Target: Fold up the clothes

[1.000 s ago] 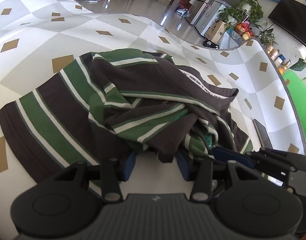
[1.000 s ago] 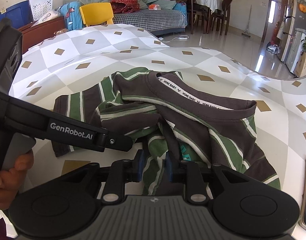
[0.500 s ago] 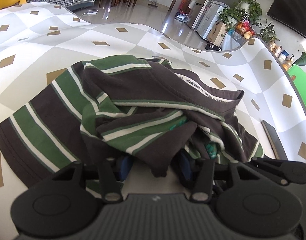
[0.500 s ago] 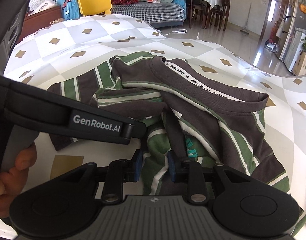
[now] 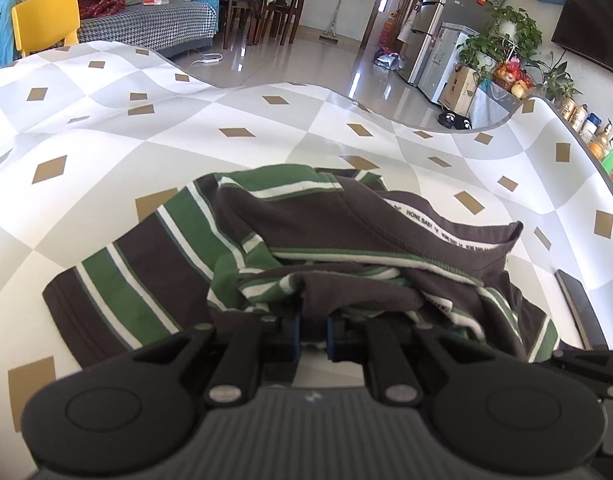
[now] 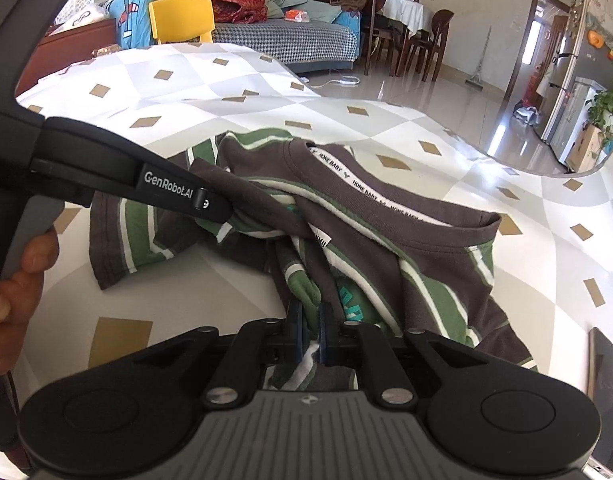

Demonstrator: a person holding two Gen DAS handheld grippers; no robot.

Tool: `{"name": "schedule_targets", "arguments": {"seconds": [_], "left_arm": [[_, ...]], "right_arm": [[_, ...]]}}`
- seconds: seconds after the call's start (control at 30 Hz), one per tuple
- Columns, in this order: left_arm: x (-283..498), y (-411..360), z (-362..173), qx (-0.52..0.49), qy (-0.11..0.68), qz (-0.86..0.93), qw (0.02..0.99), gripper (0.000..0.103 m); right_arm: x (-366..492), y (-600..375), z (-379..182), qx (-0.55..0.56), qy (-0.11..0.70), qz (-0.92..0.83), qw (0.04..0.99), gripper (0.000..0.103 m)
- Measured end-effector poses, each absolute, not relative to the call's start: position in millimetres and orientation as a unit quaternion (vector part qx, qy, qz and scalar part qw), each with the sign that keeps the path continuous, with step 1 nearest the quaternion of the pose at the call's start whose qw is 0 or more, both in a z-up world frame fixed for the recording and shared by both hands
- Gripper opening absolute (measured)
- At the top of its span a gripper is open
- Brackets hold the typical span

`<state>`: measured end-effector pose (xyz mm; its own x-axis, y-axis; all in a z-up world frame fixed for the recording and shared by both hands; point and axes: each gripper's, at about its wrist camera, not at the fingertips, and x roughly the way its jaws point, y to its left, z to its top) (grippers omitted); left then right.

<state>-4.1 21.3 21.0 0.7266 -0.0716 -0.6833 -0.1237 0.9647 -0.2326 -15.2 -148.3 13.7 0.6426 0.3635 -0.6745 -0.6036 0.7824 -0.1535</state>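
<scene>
- The striped shirt [image 5: 326,240] lies crumpled near the front edge of the desk [image 5: 106,152], in broad bands of dark brown and green parted by thin white lines; one flat striped part spreads out to the left, while the middle is bunched into thick folds.
- Its brown neckband stands up toward the right, with a white inner tape printed in small dark letters.
- The left gripper [image 5: 313,334] points down at a slant into the near edge of the bunched cloth; its blue fingers [image 5: 293,334] have come together, and a brown fold sits pinched between them.
- In the right wrist view a hand [image 6: 14,276] at the left edge wraps round the grey handle of that left gripper, whose black arm bears white lettering and ends in the cloth.
- The right gripper [image 6: 311,338] also slants downward, and its fingers [image 6: 294,332] are closing on a green-and-white striped fold that the pads already press.
- The shirt looks like soft knit jersey with ribbed hems; the desk cover is smooth, in white and grey diamonds with small tan lozenges.
- Both gripper bodies are matte black plastic with round discs and a ribbed grey top.
- A dark, flat, glossy slab [image 6: 606,400] lies on the desk just right of the shirt.
</scene>
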Motion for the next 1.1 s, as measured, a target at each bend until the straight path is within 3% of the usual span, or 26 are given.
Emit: {"name": "schedule_targets", "arguments": {"seconds": [0.8,0.93,1.1], "left_arm": [[-20,46,63,-0.135,0.323,0.038,0.936,0.011],[-24,45,75,-0.134,0.310,0.038,0.941,0.011],[-22,48,73,-0.132,0.316,0.046,0.938,0.011]], "right_arm": [[-36,-181,70,-0.069,0.241,0.267,0.930,0.007],[-36,-191,80,-0.024,0.227,0.270,0.935,0.002],[-28,-193,74,-0.031,0.253,0.244,0.936,0.003]]}}
